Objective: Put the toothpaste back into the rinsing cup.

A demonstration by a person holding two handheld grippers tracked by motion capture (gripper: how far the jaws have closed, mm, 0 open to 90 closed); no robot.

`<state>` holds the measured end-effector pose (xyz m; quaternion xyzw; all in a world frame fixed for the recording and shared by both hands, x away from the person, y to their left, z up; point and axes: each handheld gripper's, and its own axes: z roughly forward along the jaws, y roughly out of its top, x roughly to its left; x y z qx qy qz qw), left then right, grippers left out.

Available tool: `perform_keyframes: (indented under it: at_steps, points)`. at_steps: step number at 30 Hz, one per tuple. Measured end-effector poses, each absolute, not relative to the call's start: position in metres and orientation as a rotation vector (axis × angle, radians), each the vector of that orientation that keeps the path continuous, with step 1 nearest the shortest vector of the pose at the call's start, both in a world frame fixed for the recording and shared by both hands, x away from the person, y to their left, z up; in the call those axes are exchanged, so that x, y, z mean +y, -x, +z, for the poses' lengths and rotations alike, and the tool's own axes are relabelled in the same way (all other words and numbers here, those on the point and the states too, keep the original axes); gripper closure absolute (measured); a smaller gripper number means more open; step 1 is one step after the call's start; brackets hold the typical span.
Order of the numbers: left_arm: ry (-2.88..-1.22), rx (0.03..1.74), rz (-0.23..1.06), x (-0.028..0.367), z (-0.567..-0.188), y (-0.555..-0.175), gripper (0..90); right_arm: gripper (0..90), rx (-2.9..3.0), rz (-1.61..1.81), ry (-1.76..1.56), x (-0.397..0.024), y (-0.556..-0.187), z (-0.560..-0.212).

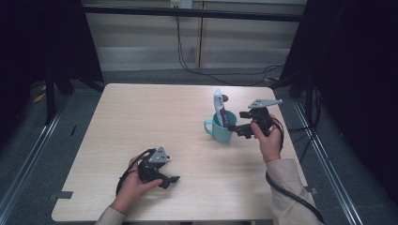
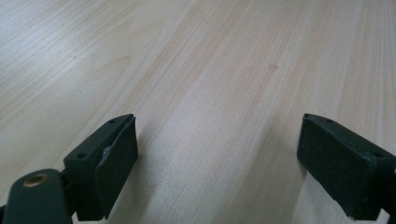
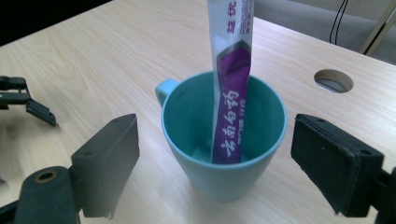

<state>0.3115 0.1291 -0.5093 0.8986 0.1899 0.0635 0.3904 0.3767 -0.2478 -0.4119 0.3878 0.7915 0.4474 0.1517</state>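
A teal mug (image 1: 219, 130) (image 3: 224, 140) stands right of the table's middle, its handle toward the left. A white and purple sachet (image 1: 219, 108) (image 3: 231, 79) stands upright inside it and leans on the rim. My right gripper (image 1: 243, 129) (image 3: 217, 128) is held just right of the mug, open, with its pads (image 3: 109, 158) on either side of the mug and apart from its wall. My left gripper (image 1: 170, 180) (image 2: 219, 135) rests low over bare wood near the front left, open, with nothing between its fingers.
The light wooden table (image 1: 141, 122) has a round cable hole (image 1: 225, 98) (image 3: 333, 80) just behind the mug. Dark frames stand at both sides. Cables (image 1: 206, 70) lie on the floor beyond the far edge.
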Motion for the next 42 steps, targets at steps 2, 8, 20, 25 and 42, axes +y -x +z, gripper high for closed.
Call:
perform_keyframes:
  at_steps: [2,8,20,25,42]
  points:
    - [-2.284,0.482,0.161,0.129,-0.509,-0.311,12.2,14.8,2.272,1.290,-1.093,-0.250,-0.374,-0.412]
    - [-2.284,0.480,0.160,0.129,-0.509,-0.312,12.2,14.8,2.289,1.276,-1.082,-0.253,-0.367,-0.413]
    - [-2.284,0.481,0.160,0.129,-0.509,-0.312,12.2,14.8,2.305,1.272,-1.070,-0.263,-0.353,-0.417]
    - [-2.283,0.481,0.160,0.129,-0.509,-0.312,12.2,14.8,2.318,1.286,-1.064,-0.265,-0.348,-0.421]
    - [-2.284,0.481,0.162,0.129,-0.509,-0.312,12.2,14.8,2.389,1.261,-1.030,-0.258,-0.326,-0.444]
